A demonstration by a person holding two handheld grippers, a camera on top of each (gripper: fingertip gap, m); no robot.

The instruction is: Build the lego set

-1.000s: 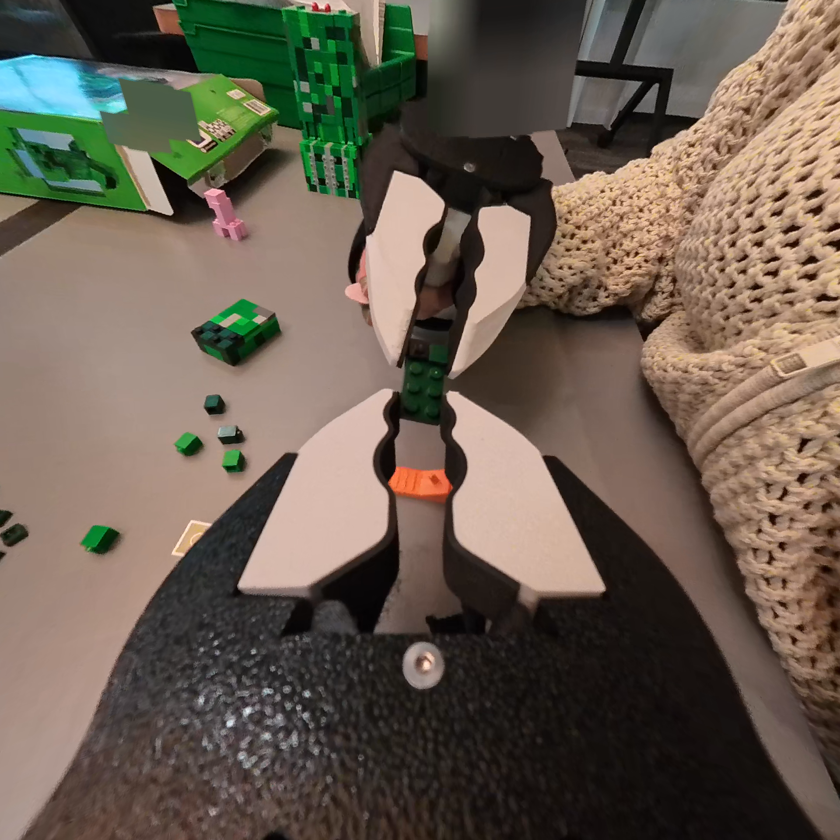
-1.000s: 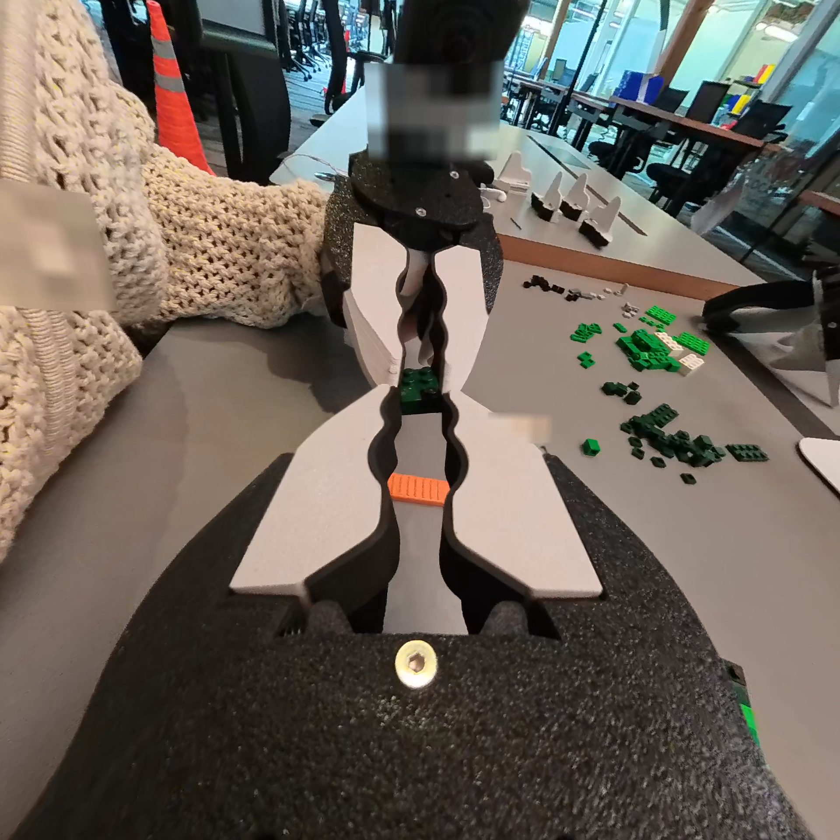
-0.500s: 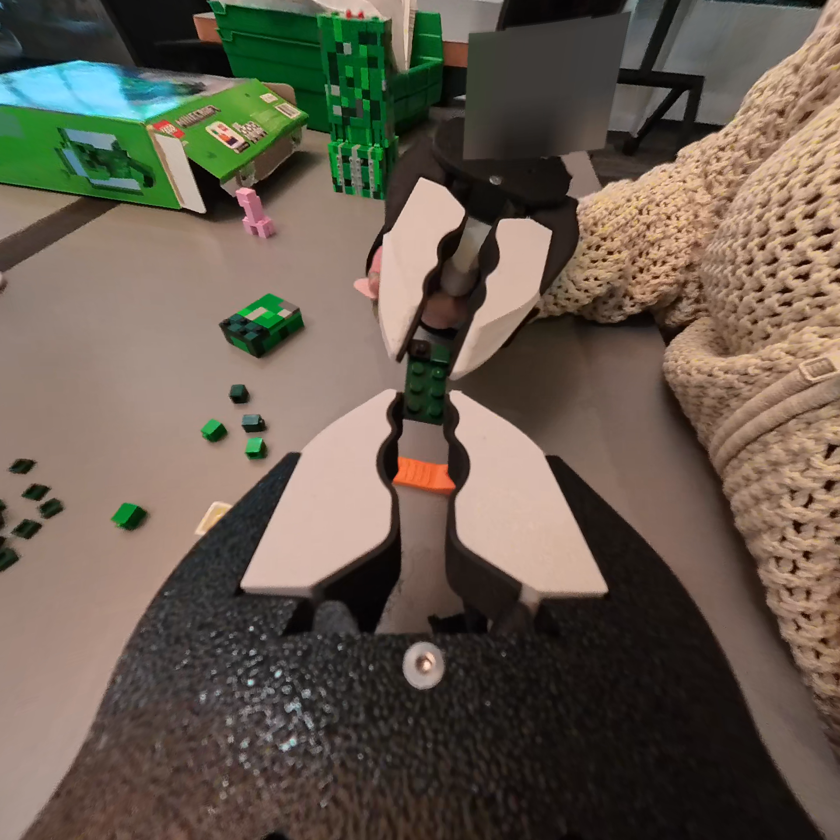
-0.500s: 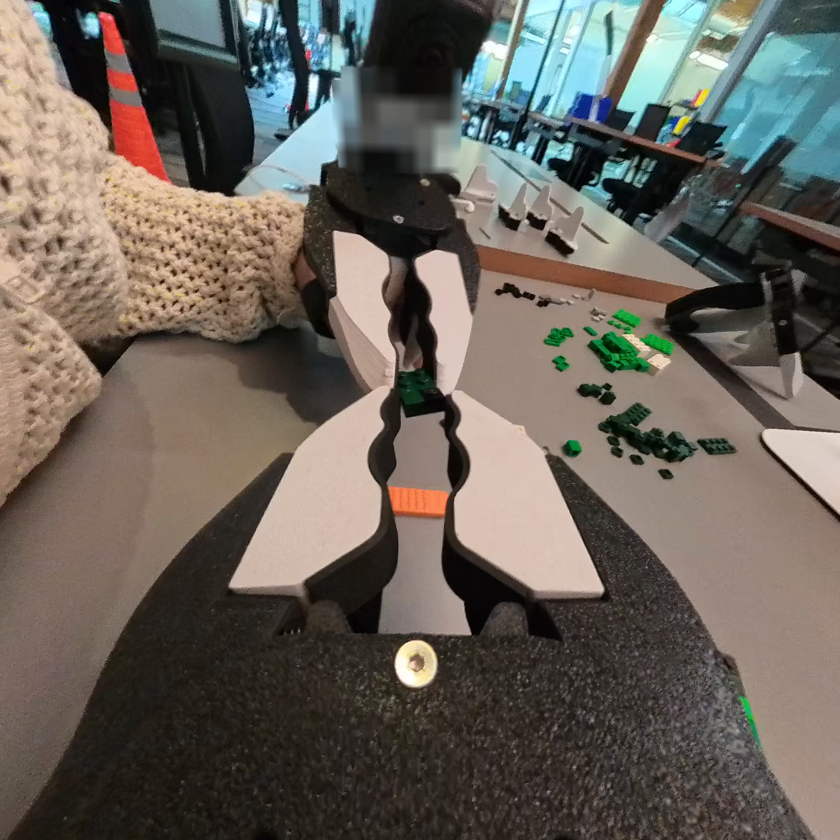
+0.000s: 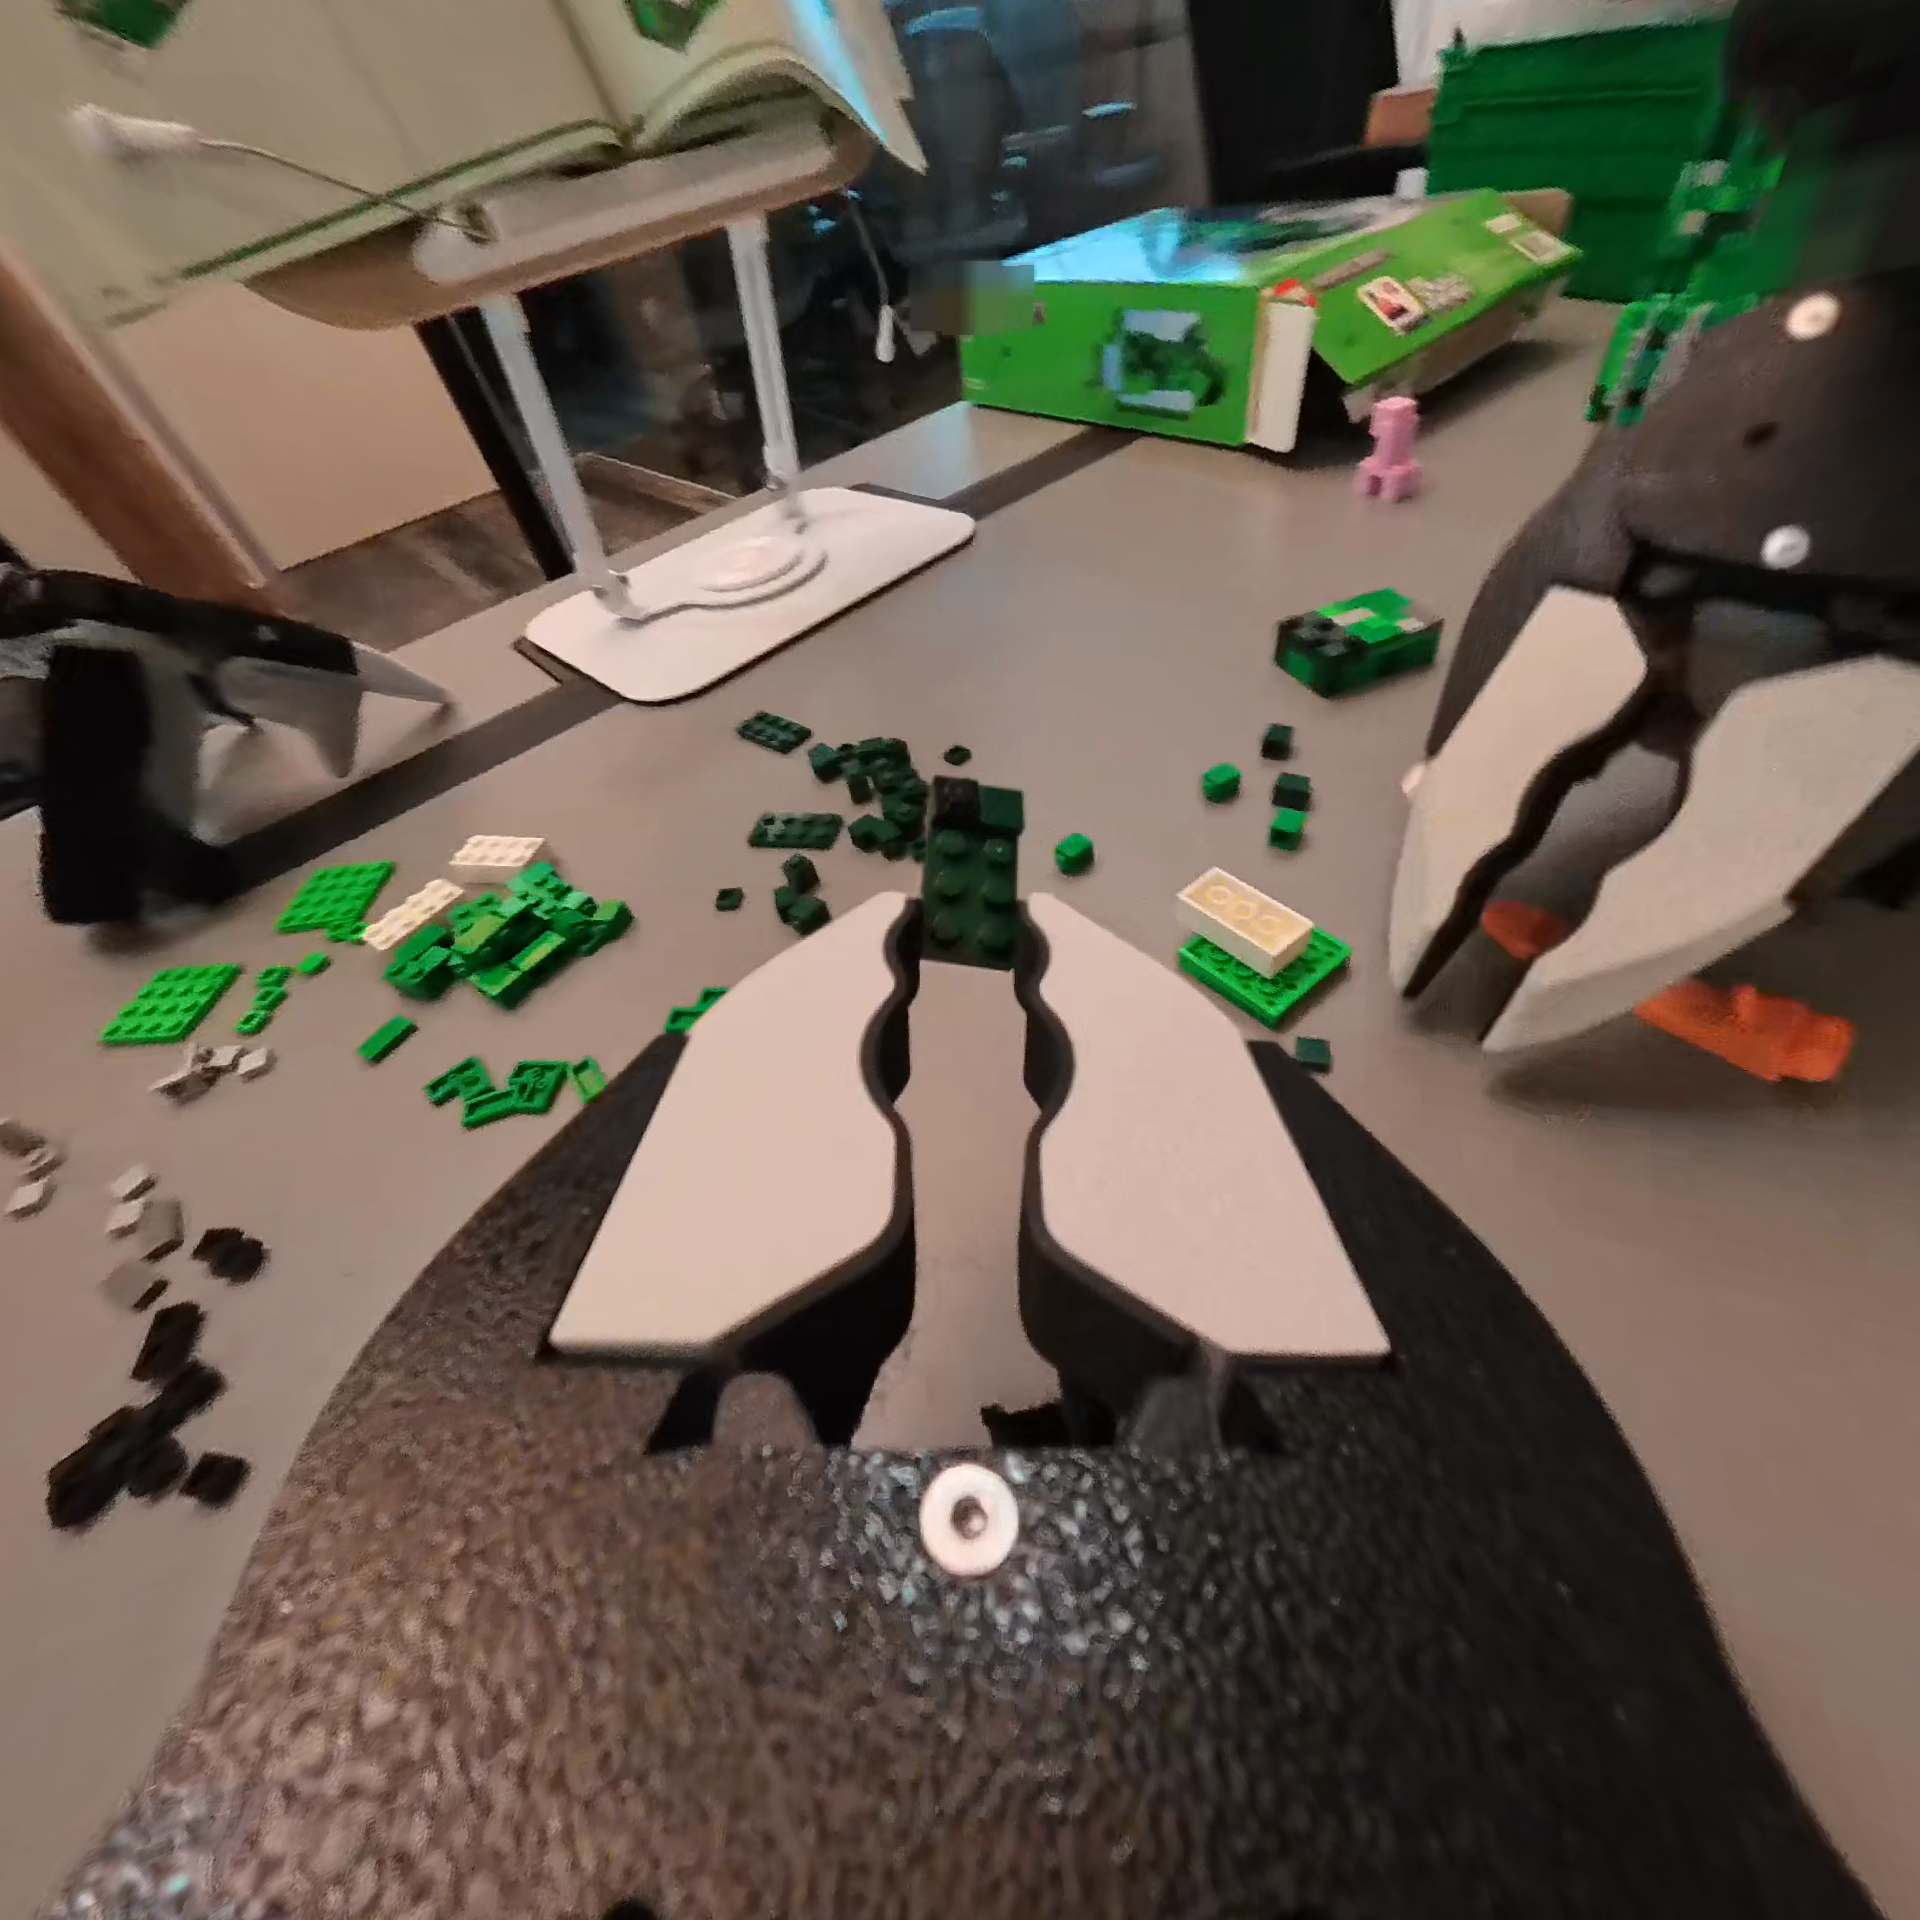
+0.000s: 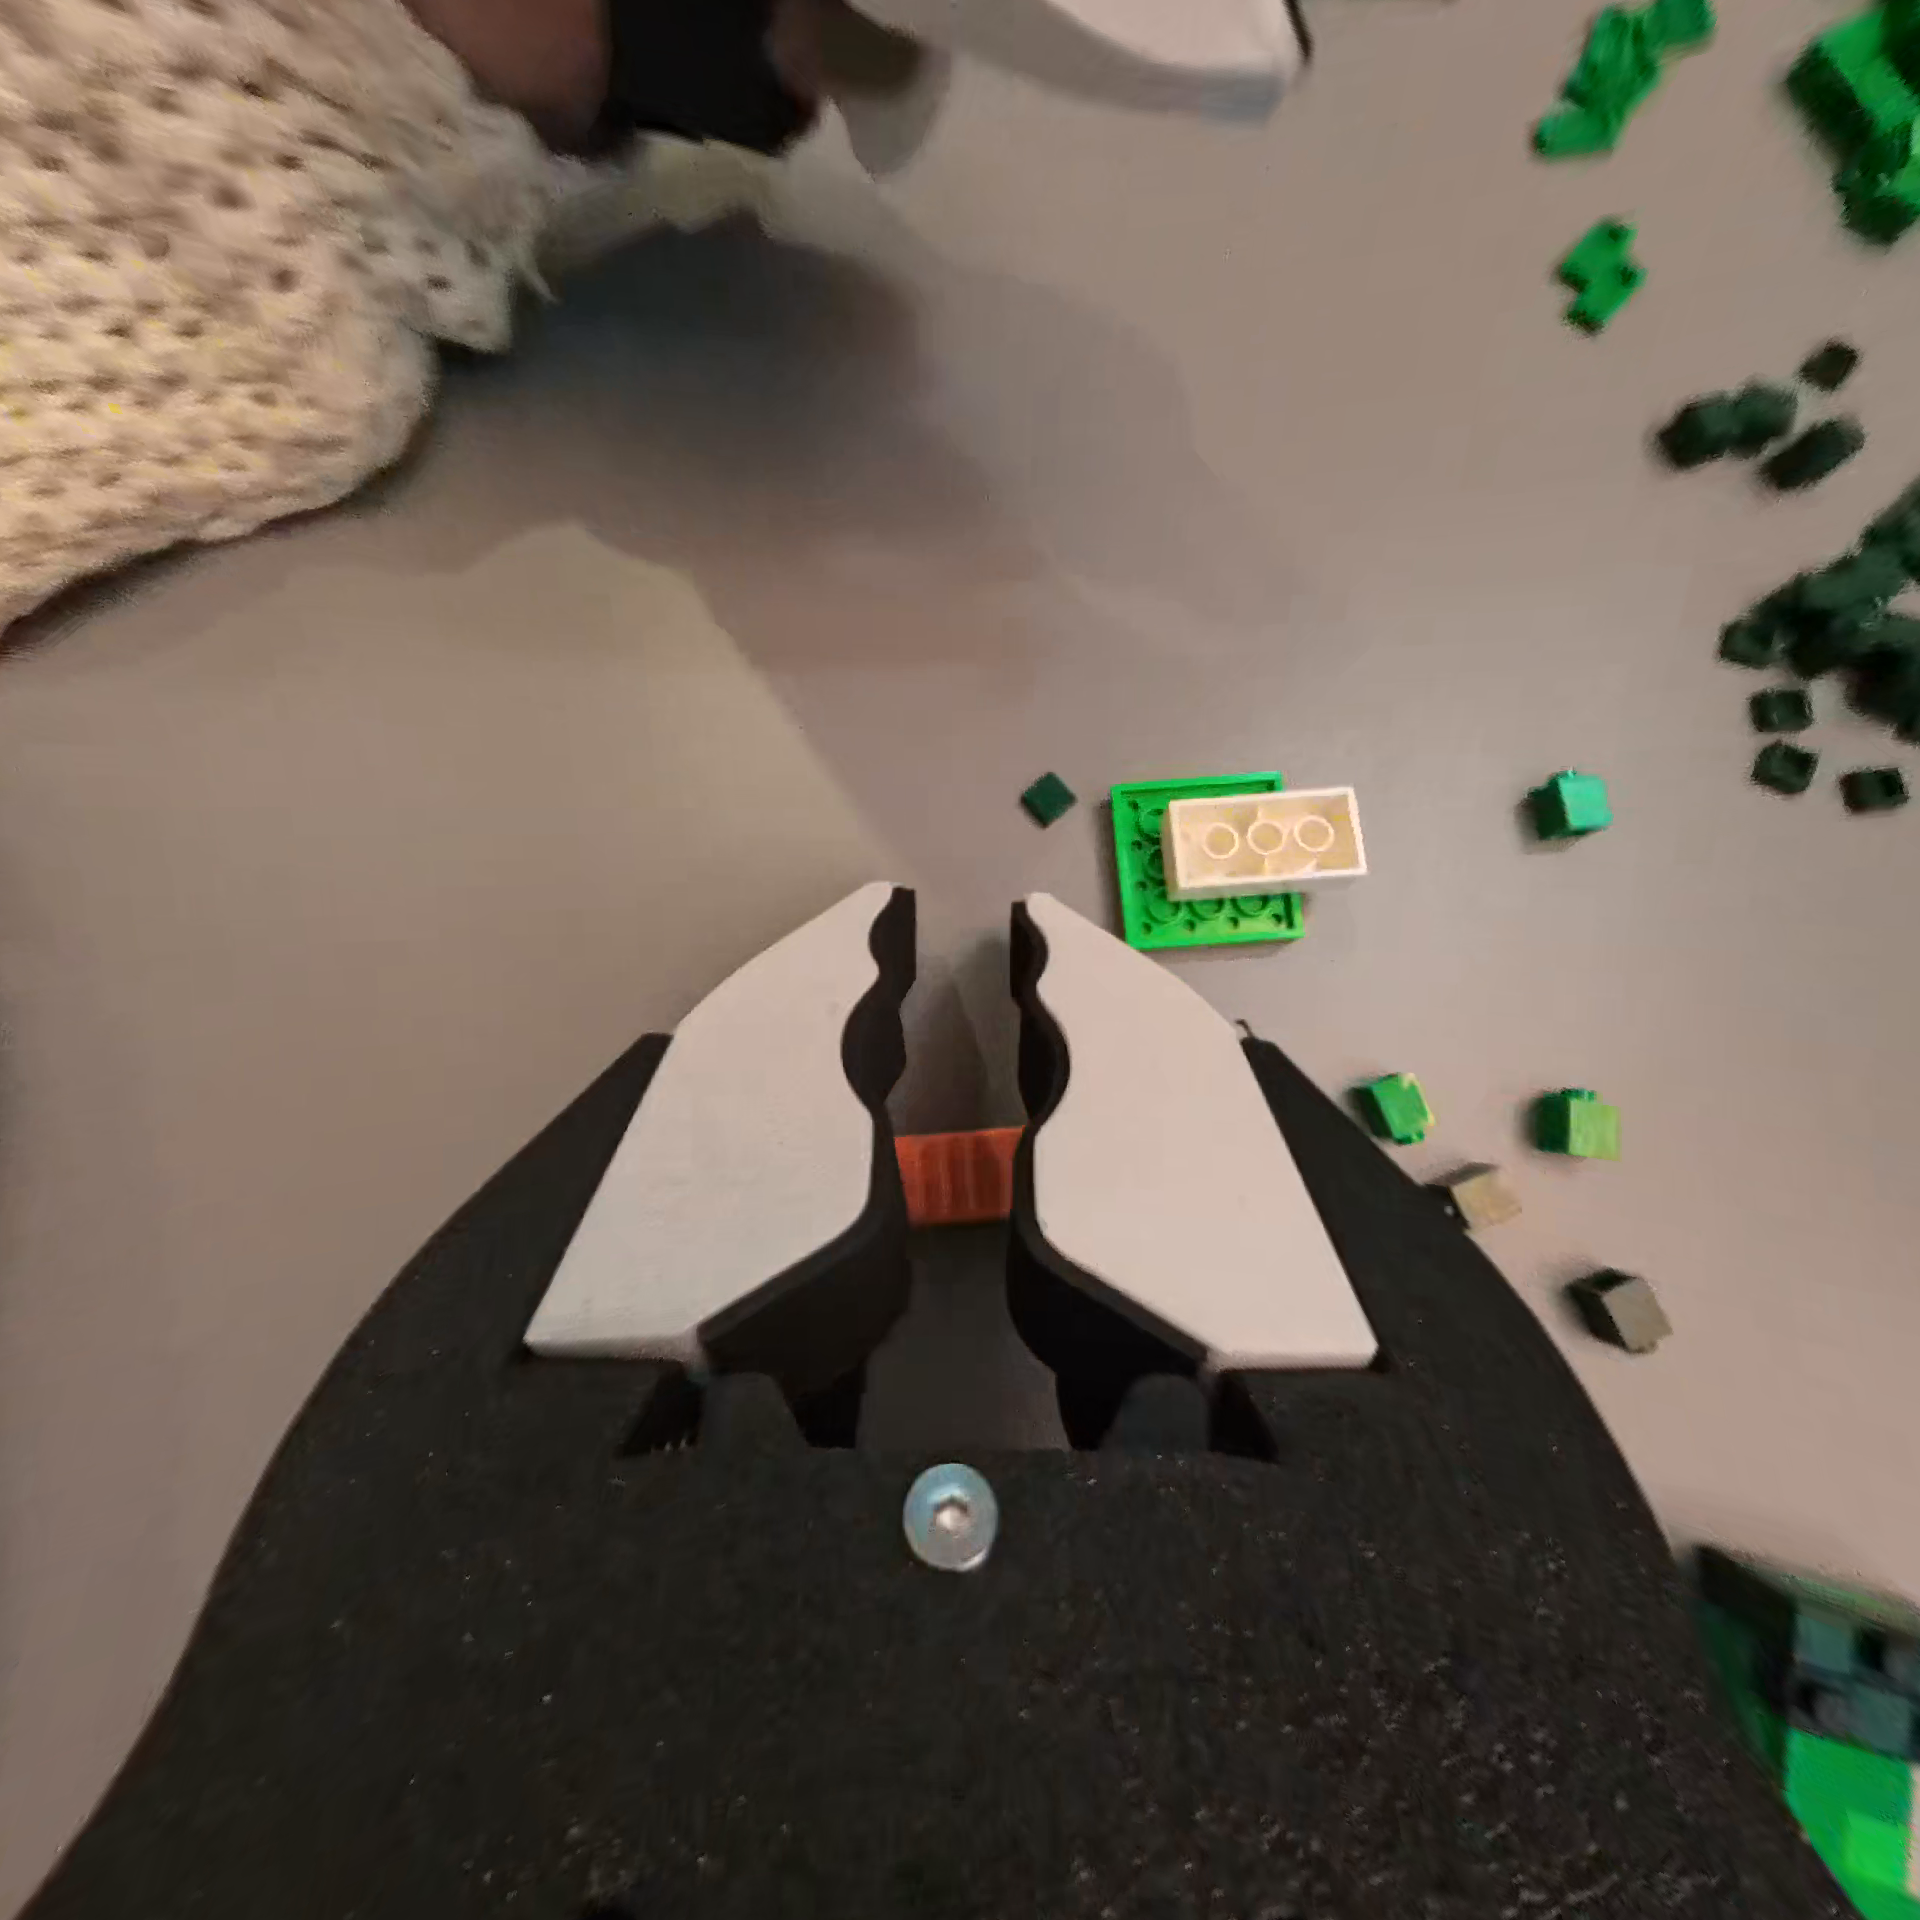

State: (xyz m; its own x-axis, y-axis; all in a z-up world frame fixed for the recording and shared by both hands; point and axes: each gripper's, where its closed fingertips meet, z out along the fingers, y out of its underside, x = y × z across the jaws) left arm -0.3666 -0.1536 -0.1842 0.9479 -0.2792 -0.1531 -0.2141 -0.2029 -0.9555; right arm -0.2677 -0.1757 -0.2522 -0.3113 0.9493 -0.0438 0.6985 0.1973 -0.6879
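My left gripper (image 5: 971, 914) is shut on a dark green lego assembly (image 5: 971, 883) that sticks out past its tips, held above the table. My right gripper (image 6: 963, 914) has a narrow gap between its jaws with nothing in it and points down at the grey table (image 6: 520, 831). It also shows at the right of the left wrist view (image 5: 1449, 1013), apart from the left gripper. A white brick (image 6: 1262, 842) lies on a bright green plate (image 6: 1174, 914) just right of the right gripper's tips. Both also show in the left wrist view: the brick (image 5: 1242, 920) and the plate (image 5: 1299, 977).
A bright green pile (image 5: 499, 935), dark green bits (image 5: 873, 790) and grey and black bits (image 5: 135, 1236) lie loose. A small green block build (image 5: 1356, 639), a pink figure (image 5: 1387, 447), the set's box (image 5: 1195, 312), a white stand base (image 5: 748, 582) and a spare gripper (image 5: 187, 727) stand farther off. A knit sleeve (image 6: 156, 312) is near. My right fingertips sit around 12 cm from my left ones. The left gripper is farther from the brick (image 5: 1242, 920), some 9 cm, than the right, some 4 cm. My right wrist view (image 6: 1244, 812) looks at it from another angle.
The grippers have parted. The right gripper let go of the dark green assembly and turned down toward the table. The left gripper kept the assembly and swung left toward the loose pieces.
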